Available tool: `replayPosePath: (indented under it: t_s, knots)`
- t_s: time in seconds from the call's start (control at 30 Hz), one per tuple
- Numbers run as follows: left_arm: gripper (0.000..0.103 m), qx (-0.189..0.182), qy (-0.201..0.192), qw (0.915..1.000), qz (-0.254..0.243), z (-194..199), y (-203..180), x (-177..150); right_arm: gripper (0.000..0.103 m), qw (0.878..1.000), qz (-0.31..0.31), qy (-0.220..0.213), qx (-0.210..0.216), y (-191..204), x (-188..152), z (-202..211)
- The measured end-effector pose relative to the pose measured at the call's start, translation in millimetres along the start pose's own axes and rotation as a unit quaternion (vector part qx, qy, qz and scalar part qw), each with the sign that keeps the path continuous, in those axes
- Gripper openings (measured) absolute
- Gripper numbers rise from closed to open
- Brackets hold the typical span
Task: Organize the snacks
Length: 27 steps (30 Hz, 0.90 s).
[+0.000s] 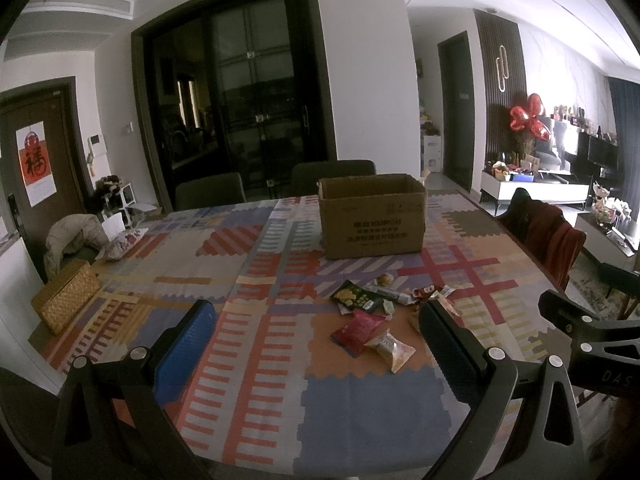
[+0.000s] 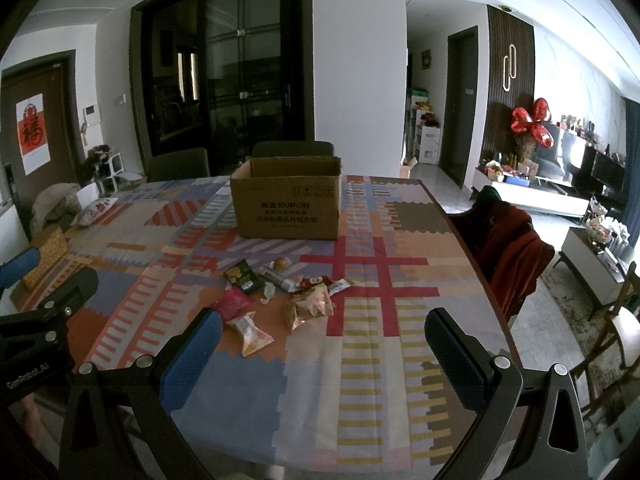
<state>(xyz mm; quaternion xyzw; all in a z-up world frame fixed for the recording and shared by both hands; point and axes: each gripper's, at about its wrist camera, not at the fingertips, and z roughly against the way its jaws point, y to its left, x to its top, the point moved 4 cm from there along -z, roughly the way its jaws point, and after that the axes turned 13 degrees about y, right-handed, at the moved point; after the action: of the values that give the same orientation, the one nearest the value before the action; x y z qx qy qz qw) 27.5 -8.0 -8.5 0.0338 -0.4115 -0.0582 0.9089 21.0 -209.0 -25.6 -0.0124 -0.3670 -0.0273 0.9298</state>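
Observation:
An open cardboard box (image 1: 372, 216) stands on the patterned tablecloth (image 1: 248, 360); it also shows in the right wrist view (image 2: 286, 208). Several small snack packets lie in front of it: a green pack (image 1: 354, 295), a red pack (image 1: 358, 330), a white-orange pack (image 1: 392, 349) and a small round bun (image 1: 385, 280). In the right wrist view they show as a green pack (image 2: 240, 276), a red pack (image 2: 233, 304), a white-orange pack (image 2: 250, 332) and a crinkled bag (image 2: 310, 306). My left gripper (image 1: 316, 340) is open and empty, above the table. My right gripper (image 2: 324, 344) is open and empty.
A woven basket (image 1: 66, 296) and a floral pouch (image 1: 122, 242) lie at the table's left. Dark chairs (image 1: 332, 176) stand behind the table. A chair with a red garment (image 2: 504, 248) stands at the right edge. The right gripper's body (image 1: 592, 340) shows at right.

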Motion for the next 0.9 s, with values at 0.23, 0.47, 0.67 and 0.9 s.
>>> replayPosePath:
  t_s: [0.23,0.47,0.67,0.9]
  knots:
    - [0.103,-0.001,0.001,1.0000,0.000,0,0,0,0.102,1.000,0.001,0.001,0.001,-1,1,0]
    - [0.103,-0.004,0.004,1.0000,-0.003,-1,-3,1,0.102,1.000,-0.001,0.007,0.003,-3,-1,-3]
    - [0.101,-0.016,0.021,0.9993,-0.025,-19,-13,4,0.102,0.998,-0.009,0.049,0.037,3,-4,-39]
    - [0.091,-0.044,0.063,0.9960,-0.047,-65,-15,13,0.095,0.993,-0.026,0.104,0.053,8,-1,-84]
